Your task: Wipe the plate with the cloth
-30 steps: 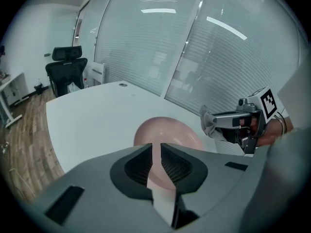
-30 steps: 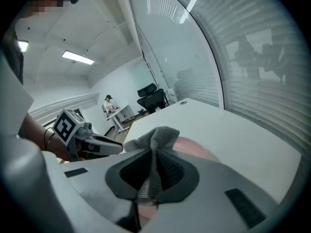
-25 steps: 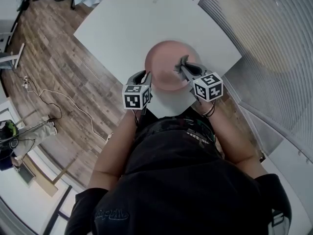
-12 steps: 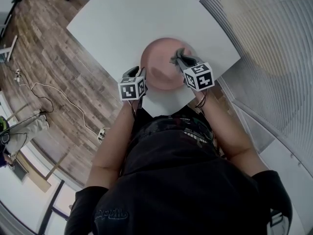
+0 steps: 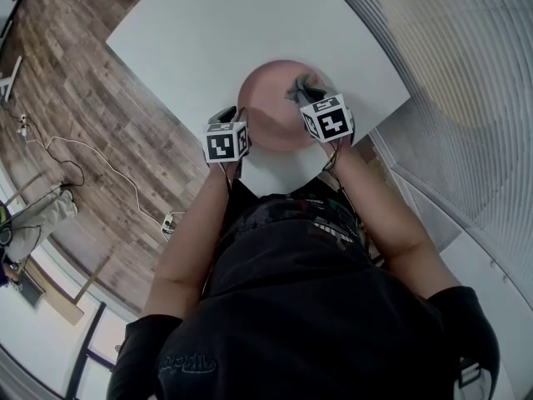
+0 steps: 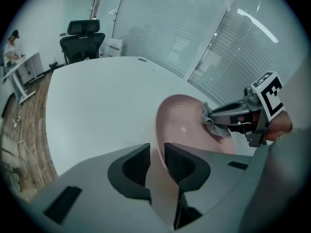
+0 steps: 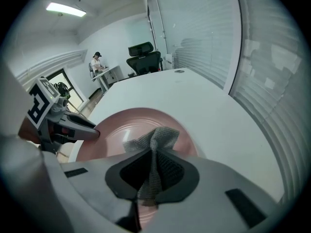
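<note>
A pink plate (image 5: 271, 107) lies on the white table (image 5: 208, 32) near its front corner. My left gripper (image 5: 236, 122) is at the plate's left rim. In the left gripper view the plate (image 6: 187, 125) has its rim running between the jaws, and the left gripper (image 6: 156, 157) has just been closing on it, the rim filling the gap. My right gripper (image 5: 301, 92) is shut on a grey cloth (image 5: 296, 84) over the plate's right part. In the right gripper view the cloth (image 7: 154, 142) sticks out of the right gripper (image 7: 153, 161) above the plate (image 7: 121, 130).
The table's front edge runs just below the plate. A glass wall with blinds (image 5: 450, 48) stands to the right. A black office chair (image 6: 82, 38) stands beyond the table's far end. A person (image 7: 96, 62) works at a far desk. Cables (image 5: 75, 148) lie on the wood floor.
Both grippers have moved down toward the plate. The left one went from beside the plate onto its left rim. The right one carried the cloth lower over the plate's right side.
</note>
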The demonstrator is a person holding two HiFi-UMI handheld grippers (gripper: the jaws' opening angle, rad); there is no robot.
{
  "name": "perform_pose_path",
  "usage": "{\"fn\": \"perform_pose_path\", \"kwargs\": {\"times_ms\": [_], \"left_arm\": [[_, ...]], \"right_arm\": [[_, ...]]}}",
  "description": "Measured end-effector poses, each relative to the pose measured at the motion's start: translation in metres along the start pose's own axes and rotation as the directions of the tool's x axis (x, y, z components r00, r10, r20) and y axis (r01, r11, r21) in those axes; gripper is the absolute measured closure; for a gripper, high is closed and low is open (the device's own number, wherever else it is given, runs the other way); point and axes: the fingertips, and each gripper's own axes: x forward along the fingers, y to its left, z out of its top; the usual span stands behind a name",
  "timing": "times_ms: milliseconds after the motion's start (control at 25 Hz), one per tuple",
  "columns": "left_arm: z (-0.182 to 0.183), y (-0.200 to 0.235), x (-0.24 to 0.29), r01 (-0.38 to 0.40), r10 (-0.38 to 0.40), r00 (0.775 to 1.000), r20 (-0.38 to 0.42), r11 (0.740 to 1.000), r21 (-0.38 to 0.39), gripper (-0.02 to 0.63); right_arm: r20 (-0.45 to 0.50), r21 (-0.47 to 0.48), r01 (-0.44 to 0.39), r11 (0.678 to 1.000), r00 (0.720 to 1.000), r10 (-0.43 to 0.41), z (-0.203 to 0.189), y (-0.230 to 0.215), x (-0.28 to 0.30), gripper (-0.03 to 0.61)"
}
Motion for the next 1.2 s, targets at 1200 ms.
{"fn": "perform_pose_path", "kwargs": {"times_ms": [1200], "left_arm": [[0.003,-0.002,0.007,0.021,-0.019,1.000,0.015,0.995,-0.096,0.575]], "right_arm": [[-0.187,-0.369,-0.226,0.901,0.968,0.166,0.036,0.098,0.066,0.535]]}}
